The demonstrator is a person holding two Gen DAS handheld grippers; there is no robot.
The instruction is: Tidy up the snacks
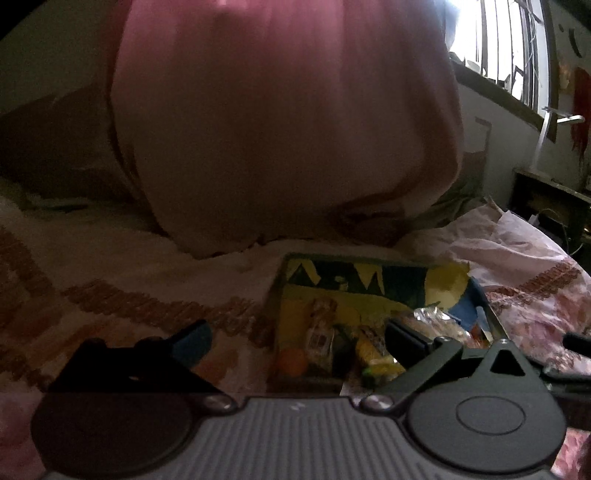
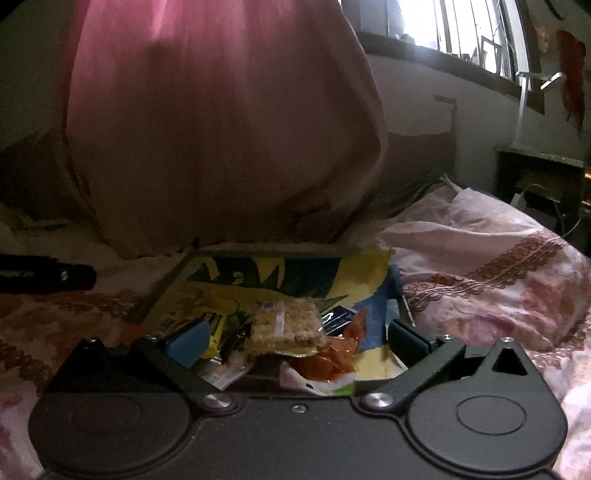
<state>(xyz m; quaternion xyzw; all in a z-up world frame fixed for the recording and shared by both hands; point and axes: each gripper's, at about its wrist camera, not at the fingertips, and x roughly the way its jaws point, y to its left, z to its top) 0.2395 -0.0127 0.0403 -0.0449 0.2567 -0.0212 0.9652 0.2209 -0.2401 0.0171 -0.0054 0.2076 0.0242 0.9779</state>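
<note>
A shallow tray printed in yellow and green lies on the bedspread with snacks piled at its near end. In the left wrist view I see an orange ball-shaped snack, a yellow wrapper and a clear pack. The right wrist view shows the tray, a clear pack of puffed rice cake, an orange packet and a dark blue packet. My left gripper is open above the tray's near left part. My right gripper is open over the pile, holding nothing.
A large pink cushion stands right behind the tray. Floral bedding bunches up to the right. A dark bedside cabinet and a bright barred window are at the far right. A black bar lies at the left edge.
</note>
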